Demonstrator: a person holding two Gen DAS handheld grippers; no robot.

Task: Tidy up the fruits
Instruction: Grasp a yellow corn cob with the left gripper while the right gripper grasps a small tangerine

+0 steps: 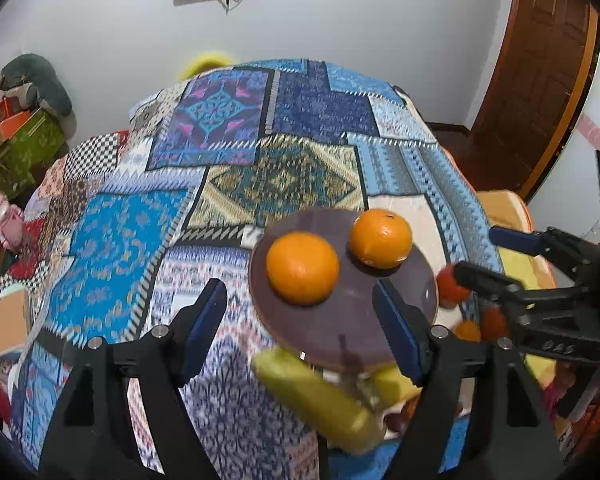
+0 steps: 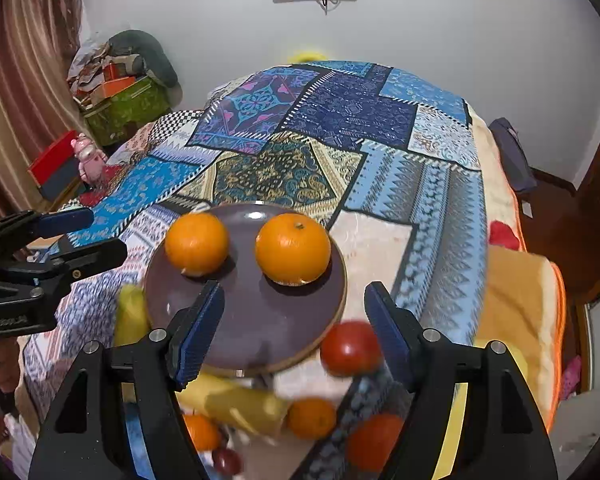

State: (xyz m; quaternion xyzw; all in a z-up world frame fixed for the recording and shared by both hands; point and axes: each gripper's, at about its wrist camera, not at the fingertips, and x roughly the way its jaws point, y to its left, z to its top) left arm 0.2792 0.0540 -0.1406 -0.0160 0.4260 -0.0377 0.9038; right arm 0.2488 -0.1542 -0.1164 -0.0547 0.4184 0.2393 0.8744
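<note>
1. Left wrist view: left gripper [image 1: 300, 328] with fingers [image 1: 204, 320] spread wide, nothing between them, poised above the near edge of a purple plate [image 1: 340, 312]. Two oranges [image 1: 302, 267] on the plate, side by side, on a patchwork bedspread [image 1: 284, 128]. Right gripper [image 1: 480, 256] at the right edge, also agape and empty. Below the plate: a blurred banana [image 1: 320, 400], with a tomato [image 1: 450, 288] off the plate's right rim.

2. Right wrist view: right gripper [image 2: 296, 332] with fingers [image 2: 388, 336] apart and gripping nothing; the tomato [image 2: 350, 348] just inside the right finger, untouched. More loose fruit lower down (too smeared to sort with certainty).

3. Likely trouble: round oranges on a plate resting on soft bedding could roll off with any nudge to the rim; both grippers crowding the same spot could collide; a hard squeeze could bruise the tomato.

4. Writing: faint embossed lettering on the grippers' bodies, unreadable.
</note>
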